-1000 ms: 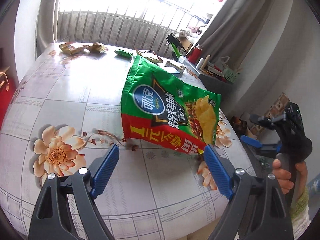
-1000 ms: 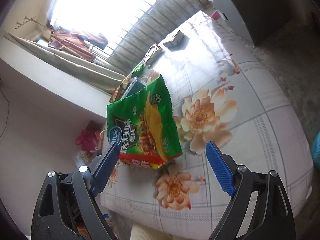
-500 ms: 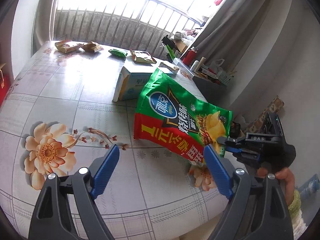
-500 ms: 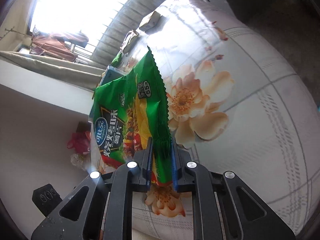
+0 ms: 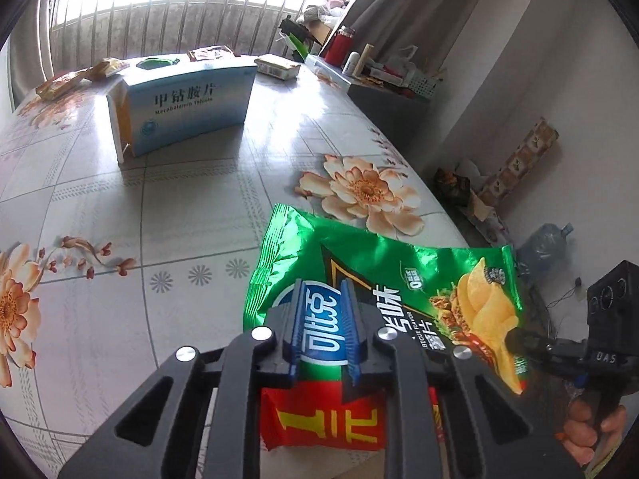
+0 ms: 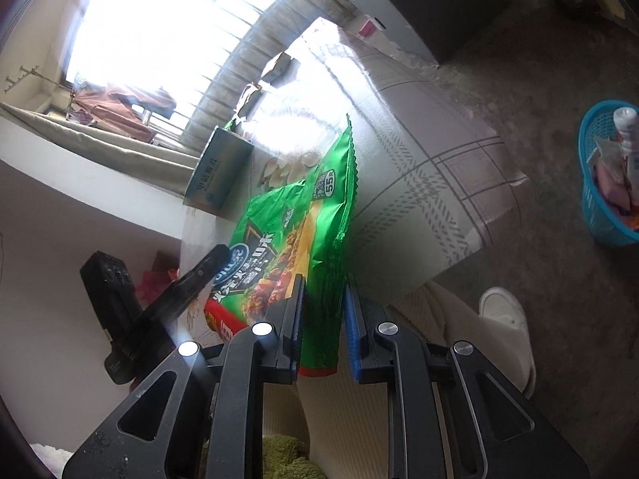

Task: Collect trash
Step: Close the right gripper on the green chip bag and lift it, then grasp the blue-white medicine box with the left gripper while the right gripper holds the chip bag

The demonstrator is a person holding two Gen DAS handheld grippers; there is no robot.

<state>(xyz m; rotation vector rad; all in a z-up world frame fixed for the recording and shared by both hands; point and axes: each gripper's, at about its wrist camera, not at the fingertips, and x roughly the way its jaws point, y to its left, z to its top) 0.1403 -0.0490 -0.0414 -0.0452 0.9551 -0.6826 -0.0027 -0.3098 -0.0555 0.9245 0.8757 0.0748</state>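
Observation:
A green and red chip bag [image 5: 383,279] hangs at the near right corner of the flower-patterned table [image 5: 179,207]. My left gripper [image 5: 324,331] is shut on the bag's face over the blue logo. My right gripper [image 6: 322,327] is shut on the bag's [image 6: 295,235] right edge; it shows in the left wrist view [image 5: 515,337] at the bag's far side. A blue basket [image 6: 599,203] holding wrappers and a bottle stands on the floor at the right.
A blue and white medicine box [image 5: 183,99] stands on the table behind the bag. Several small wrappers [image 5: 275,66] lie along the far edge by the window rail. A cluttered low cabinet [image 5: 391,84] is at the far right.
My left gripper has closed on the bag, which was open half a second ago. Both grippers have pulled the bag toward the near right table corner, uncovering the medicine box.

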